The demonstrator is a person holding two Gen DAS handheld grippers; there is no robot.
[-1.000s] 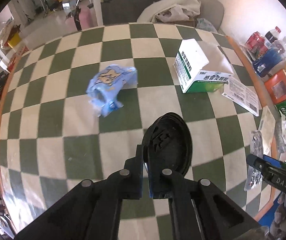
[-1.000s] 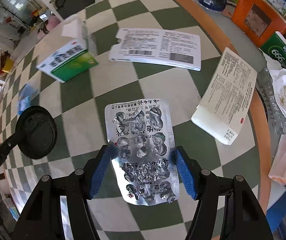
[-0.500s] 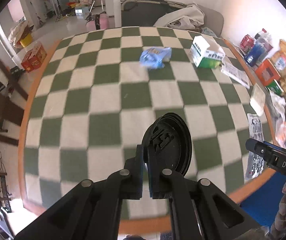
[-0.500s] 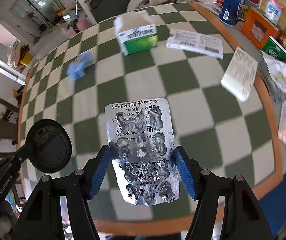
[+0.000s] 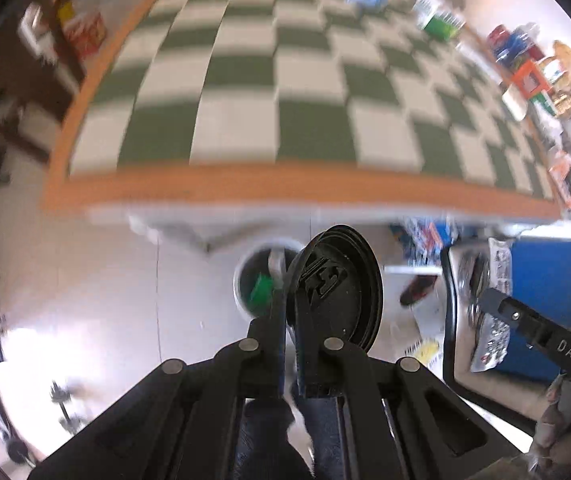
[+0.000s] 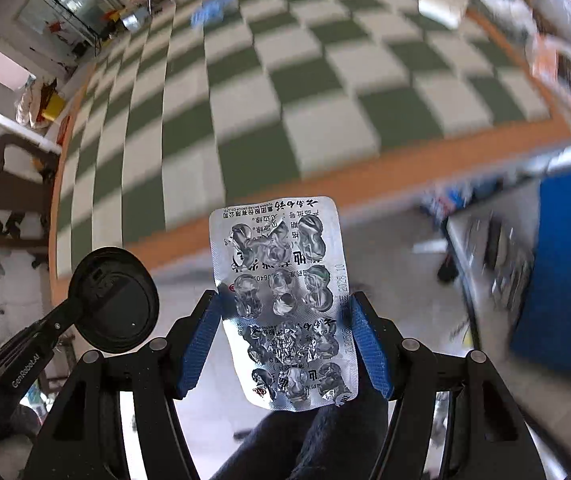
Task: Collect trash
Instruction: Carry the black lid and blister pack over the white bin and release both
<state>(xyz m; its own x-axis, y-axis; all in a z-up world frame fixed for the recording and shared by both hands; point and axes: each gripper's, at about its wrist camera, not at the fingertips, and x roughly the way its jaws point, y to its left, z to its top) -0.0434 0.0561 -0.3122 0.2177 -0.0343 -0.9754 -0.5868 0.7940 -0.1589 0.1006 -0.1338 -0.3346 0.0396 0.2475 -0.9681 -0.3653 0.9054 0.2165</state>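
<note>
Both fisheye views are bright with daylight, and black vignette fills the corners. The checked desk [image 5: 285,80] smears with motion blur in both views, its squares and orange rim soft and its lines bowed towards the edges. The pale floor [image 5: 85,300] blows out to white glare at the lower left of the left view. By contrast the left tongs [image 5: 291,344] and right tongs [image 6: 285,344] stay sharp, and the foil blister pack [image 6: 285,300] glints with crisp small highlights. Objects along the far rim are unreadable streaks.
</note>
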